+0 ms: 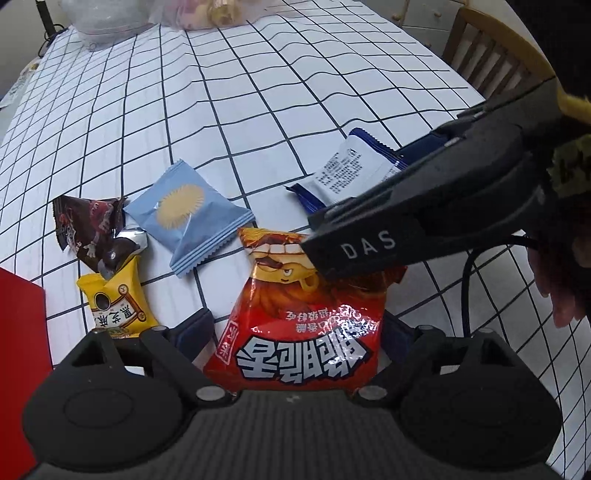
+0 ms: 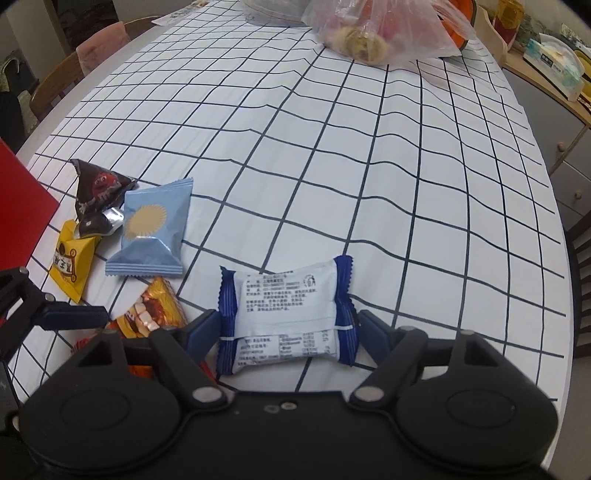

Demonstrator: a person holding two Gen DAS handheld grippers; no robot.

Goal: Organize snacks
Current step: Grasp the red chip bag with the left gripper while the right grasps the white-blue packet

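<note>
Left gripper (image 1: 295, 332): blue finger pads (image 1: 194, 332) spread to either side of a red snack bag (image 1: 306, 328), one pad at each edge; contact with the film not resolvable. Bag lying flat on the grid-pattern tablecloth (image 1: 258, 110), large white Chinese characters printed upside down to this camera, cartoon face with teeth near the far end. Far end partly covered by a black finger of the other tool, lettered "DAS".

Right gripper (image 2: 288, 328): pads (image 2: 201, 326) apart, flanking a blue-and-white packet (image 2: 286, 317) that lies back side up between them; small gaps appear at both sides. Packet panel filled with fine Chinese print (too small to read) and a small disposal pictogram.

Beyond the fingers, left wrist view: yellow packet (image 1: 118, 302) with black Chinese characters in a framed label, just beside the left pad; a dark brown pyramid pouch (image 1: 92, 229) bearing a red cartoon candy figure, its torn foil edge overlapping the yellow packet; a light blue packet (image 1: 192, 218) with a gold sunburst disc and no legible text, between pouch and red bag.

Periphery: red box (image 1: 18, 325) at the left edge; clear plastic bag (image 2: 376, 29) of wrapped sweets at the far end of the table; wooden chair (image 1: 495, 55) beyond the table edge; tissue box (image 2: 554, 62) on a side cabinet.
</note>
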